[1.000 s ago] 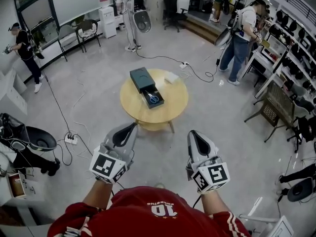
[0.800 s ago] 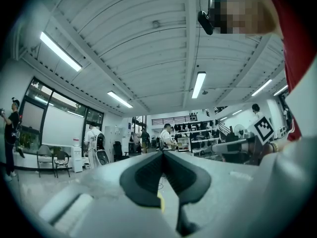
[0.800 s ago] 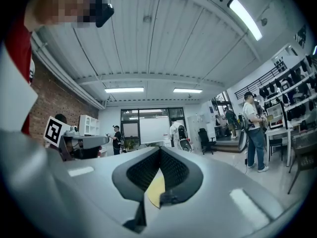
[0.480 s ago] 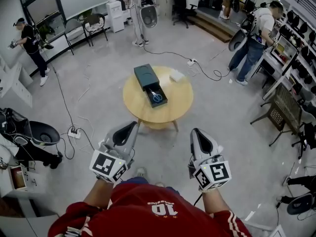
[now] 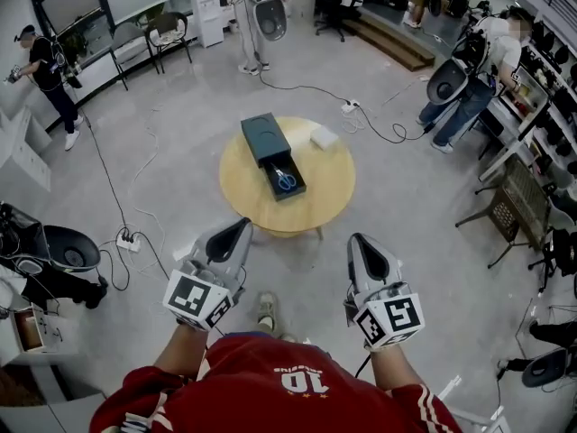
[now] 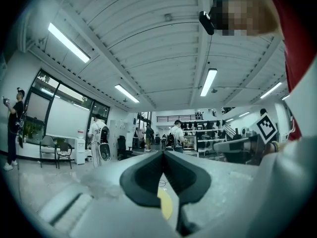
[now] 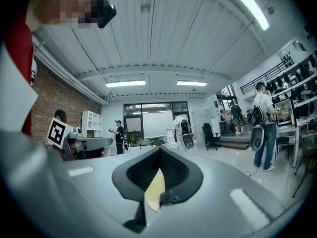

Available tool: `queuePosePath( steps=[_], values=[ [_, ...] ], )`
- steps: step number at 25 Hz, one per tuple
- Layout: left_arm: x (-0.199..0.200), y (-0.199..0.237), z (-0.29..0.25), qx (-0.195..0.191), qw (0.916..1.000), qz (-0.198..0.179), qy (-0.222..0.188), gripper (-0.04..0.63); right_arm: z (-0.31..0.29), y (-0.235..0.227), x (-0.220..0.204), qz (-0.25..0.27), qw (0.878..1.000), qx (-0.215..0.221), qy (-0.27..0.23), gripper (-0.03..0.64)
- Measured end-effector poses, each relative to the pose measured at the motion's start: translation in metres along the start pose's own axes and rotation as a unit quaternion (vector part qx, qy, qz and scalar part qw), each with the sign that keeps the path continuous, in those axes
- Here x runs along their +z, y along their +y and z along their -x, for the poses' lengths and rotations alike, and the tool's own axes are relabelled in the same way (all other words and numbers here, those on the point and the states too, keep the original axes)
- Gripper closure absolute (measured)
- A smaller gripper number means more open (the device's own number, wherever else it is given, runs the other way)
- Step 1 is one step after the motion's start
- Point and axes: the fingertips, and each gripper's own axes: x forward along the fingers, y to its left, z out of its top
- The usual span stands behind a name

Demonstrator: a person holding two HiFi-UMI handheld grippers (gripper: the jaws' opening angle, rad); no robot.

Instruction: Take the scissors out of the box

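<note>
I've got my left tool (image 5: 243, 226) and right tool (image 5: 355, 240) both pinched together, holding nothing. The scissors (image 5: 286, 181) lie in the open box (image 5: 267, 142) on the worktop (image 5: 326, 189), well ahead of both tools.

The scissors (image 5: 285, 180) have blue handles; the box (image 5: 262, 137) looks dark, perhaps teal; the table (image 5: 321, 198) is pale yellow wood.
</note>
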Motion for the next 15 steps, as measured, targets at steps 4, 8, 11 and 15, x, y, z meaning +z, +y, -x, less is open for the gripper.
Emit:
queuePosePath(
  steps=[4, 8, 11, 15],
  values=[
    [0.0, 0.024, -0.03, -0.008, 1.0, 0.004, -0.003, 0.592, -0.032, -0.014, 0.005, 0.008, 1.0, -0.005, 0.006, 0.626],
    [0.003, 0.046, -0.057, -0.015, 0.9998, 0.009, -0.01, 0.592, -0.064, -0.024, 0.013, 0.014, 1.0, -0.008, 0.003, 0.626],
    [0.008, 0.063, -0.07, -0.021, 0.9995, 0.012, -0.018, 0.592, -0.085, -0.022, 0.02, 0.02, 1.0, -0.007, 0.001, 0.626],
    [0.012, 0.08, -0.088, -0.031, 0.9991, 0.016, -0.023, 0.592, -0.106, -0.023, 0.028, 0.029, 1.0, -0.01, -0.001, 0.626]
  ],
)
